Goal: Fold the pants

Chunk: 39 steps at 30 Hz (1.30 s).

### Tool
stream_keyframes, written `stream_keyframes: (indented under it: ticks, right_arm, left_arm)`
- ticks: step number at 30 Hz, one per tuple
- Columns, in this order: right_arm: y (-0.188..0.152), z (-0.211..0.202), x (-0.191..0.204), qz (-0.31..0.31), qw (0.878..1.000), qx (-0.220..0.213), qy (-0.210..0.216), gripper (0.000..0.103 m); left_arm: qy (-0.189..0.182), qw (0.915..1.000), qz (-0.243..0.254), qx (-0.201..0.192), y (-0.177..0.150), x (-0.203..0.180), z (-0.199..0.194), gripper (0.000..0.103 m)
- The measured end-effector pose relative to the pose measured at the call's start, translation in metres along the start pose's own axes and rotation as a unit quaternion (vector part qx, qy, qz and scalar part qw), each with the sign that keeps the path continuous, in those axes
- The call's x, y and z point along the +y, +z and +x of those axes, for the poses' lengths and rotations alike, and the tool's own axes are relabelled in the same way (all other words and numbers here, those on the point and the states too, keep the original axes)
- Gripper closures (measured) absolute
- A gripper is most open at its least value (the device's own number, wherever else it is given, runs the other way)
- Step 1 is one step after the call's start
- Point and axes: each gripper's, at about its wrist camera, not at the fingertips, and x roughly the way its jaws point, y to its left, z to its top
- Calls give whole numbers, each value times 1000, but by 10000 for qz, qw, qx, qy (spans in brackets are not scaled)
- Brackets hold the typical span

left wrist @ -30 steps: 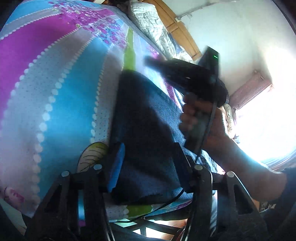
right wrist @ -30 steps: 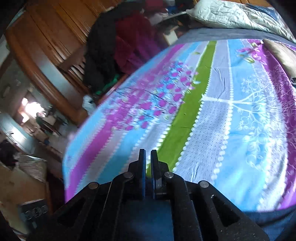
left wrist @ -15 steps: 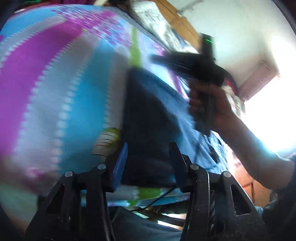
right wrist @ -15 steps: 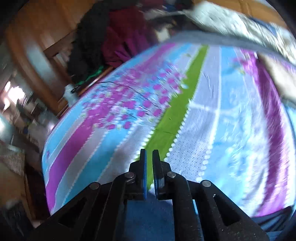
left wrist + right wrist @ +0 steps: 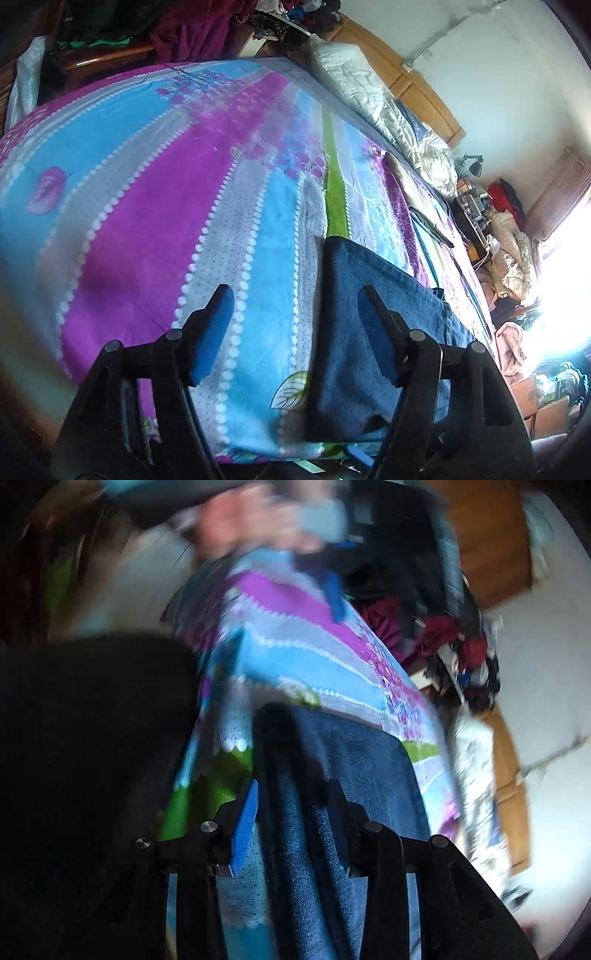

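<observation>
Pants (image 5: 369,325), dark blue denim, lie as a compact folded bundle on the near right part of the bed, close to its near edge. In the left wrist view the bundle shows a straight left edge and a flat top layer, and in the right wrist view (image 5: 354,775) a thick stacked edge runs down the middle, which suggests several layers already laid over one another. By my reading the folding is mostly or wholly done; what could remain is a last tidying of the edges, or one more fold if a smaller packet is wanted. How neat the far and right edges are I cannot tell.

Neither tool holds the cloth. The left gripper (image 5: 295,321) has its jaws spread wide, its left finger over bare sheet and its right finger over the denim, with nothing between the pads. The right gripper (image 5: 291,816) is also spread, its fingers straddling the stacked edge of the bundle without pinching it; whether a pad touches the cloth is lost in blur.

Around the bundle, the striped bedsheet (image 5: 147,221) in purple, blue, grey and green is otherwise bare to the left and far side. A pale quilt (image 5: 388,122) is heaped along the far right edge by the wooden headboard (image 5: 413,85). Dark red clothing (image 5: 199,29) is piled beyond the far end. The right wrist view is heavily smeared, and a blurred hand (image 5: 251,520) shows at its top.
</observation>
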Motion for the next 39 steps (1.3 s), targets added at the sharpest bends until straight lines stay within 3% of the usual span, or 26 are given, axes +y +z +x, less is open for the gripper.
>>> stream_keyframes:
  ticks: [6, 13, 16, 18, 19, 23, 28, 34, 39]
  right_arm:
    - [1, 10, 10, -300, 9984, 14, -488, 54]
    - [15, 5, 10, -226, 9973, -16, -697, 51]
    - [15, 8, 1, -72, 9982, 45, -596, 60]
    - [15, 6, -2, -31, 9990, 66, -452, 84]
    - [15, 7, -4, -23, 9992, 103, -385, 87]
    - [14, -9, -25, 379, 9985, -77, -377, 87]
    - [7, -31, -53, 688, 9958, -183, -571, 87]
    - [-1, -59, -61, 961, 9935, -242, -569, 87]
    - [-15, -86, -79, 1433, 9878, -306, -525, 88]
  left_arm:
    - [34, 9998, -7, 216, -10, 5, 7, 31]
    - [-4, 9997, -24, 257, -5, 2, 10, 30]
    - [-103, 9992, 104, 362, 1, -5, 15, 29]
    - [-136, 9984, 309, 462, 4, -13, 22, 28]
    - [-147, 9979, 397, 499, 5, -17, 26, 28]
    - [-265, 9959, 433, 750, 16, -23, 46, 28]
    - [-579, 9874, 519, 1376, 24, -34, 76, 28]
    - [-748, 9831, 446, 1613, 39, -42, 107, 28]
    - [-1081, 9767, 619, 1747, 43, -45, 116, 47]
